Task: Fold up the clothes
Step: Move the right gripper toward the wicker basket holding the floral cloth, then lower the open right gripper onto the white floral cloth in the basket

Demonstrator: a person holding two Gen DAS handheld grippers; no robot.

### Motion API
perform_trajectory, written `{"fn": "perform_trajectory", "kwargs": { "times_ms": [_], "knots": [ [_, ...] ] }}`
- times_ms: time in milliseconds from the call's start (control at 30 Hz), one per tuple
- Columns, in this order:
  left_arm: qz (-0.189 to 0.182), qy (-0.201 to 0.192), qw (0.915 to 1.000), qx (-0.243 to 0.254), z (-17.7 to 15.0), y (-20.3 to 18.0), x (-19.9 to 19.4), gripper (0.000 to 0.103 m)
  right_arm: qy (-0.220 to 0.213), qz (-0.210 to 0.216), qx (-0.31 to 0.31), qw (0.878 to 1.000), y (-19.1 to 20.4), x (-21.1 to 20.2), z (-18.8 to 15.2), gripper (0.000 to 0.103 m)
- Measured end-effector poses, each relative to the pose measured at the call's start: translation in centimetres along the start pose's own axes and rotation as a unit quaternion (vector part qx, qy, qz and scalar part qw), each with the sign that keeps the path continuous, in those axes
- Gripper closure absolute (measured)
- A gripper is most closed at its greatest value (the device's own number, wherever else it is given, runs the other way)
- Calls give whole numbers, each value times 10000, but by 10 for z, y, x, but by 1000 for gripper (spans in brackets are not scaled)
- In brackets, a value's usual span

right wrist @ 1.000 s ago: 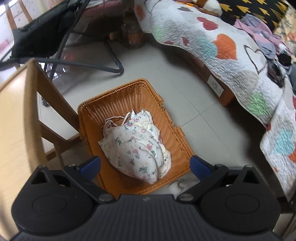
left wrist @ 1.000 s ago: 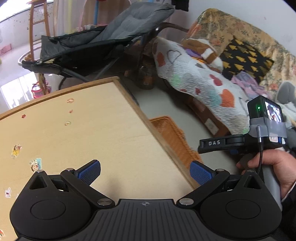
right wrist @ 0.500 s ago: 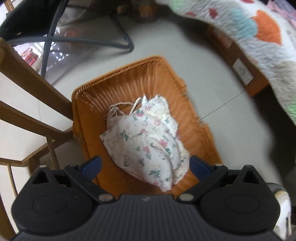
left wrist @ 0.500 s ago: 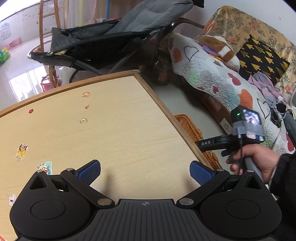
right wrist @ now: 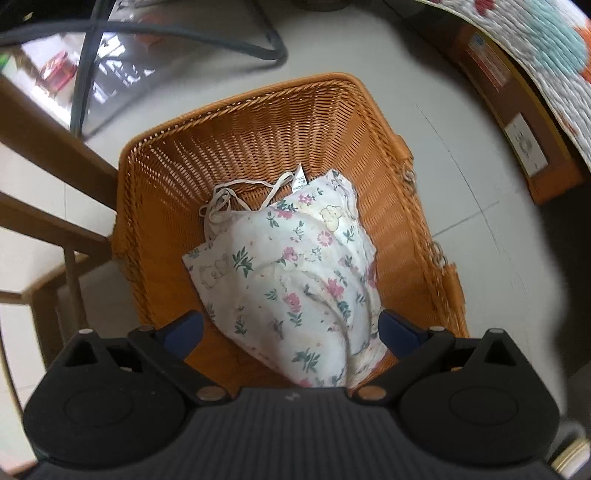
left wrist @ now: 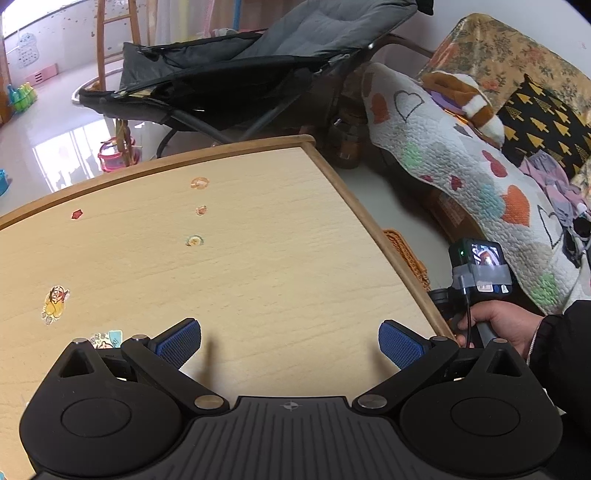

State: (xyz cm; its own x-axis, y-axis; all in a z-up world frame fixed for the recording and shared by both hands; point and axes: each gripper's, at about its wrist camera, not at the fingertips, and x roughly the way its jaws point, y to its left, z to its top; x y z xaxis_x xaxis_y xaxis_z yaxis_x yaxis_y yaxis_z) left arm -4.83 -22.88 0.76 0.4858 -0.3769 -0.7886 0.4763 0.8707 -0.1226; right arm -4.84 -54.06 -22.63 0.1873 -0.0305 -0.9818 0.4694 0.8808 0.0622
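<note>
Stickered table (left wrist: 258, 266); floor (right wrist: 480, 155) under basket (right wrist: 258, 122)

Left gripper (left wrist: 290, 341), fingers spread, above the wooden table (left wrist: 258, 258); stickers (left wrist: 55, 301) beyond the left finger; right hand (left wrist: 495, 326) beside the right finger.

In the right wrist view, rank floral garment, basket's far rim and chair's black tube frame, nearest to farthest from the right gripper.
1. Floral garment, lying in the basket, between the open jaws of the right gripper.
2. Basket's far rim, beyond the garment.
3. Black tube frame, top of view, on the floor.

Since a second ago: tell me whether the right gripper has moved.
Yes. The right gripper has dropped toward the wicker basket, which now fills its view; its open fingers flank the floral garment.
</note>
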Motion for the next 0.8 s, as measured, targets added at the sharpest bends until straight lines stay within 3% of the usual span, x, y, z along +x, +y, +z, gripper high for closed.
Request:
{"fn": "perform_trajectory", "kwargs": {
  "times_ms": [167,400,800],
  "knots": [
    [111,21,9999,-54,3,6,4,0,141,-108,-97,9998,-1,22,6,1],
    [270,72,9994,-202,6,18,11,0,335,-404,-697,9962,1,59,8,1],
    [453,148,9985,-254,6,33,19,0,499,-92,-1084,9928,4,102,10,1]
  ]
}}
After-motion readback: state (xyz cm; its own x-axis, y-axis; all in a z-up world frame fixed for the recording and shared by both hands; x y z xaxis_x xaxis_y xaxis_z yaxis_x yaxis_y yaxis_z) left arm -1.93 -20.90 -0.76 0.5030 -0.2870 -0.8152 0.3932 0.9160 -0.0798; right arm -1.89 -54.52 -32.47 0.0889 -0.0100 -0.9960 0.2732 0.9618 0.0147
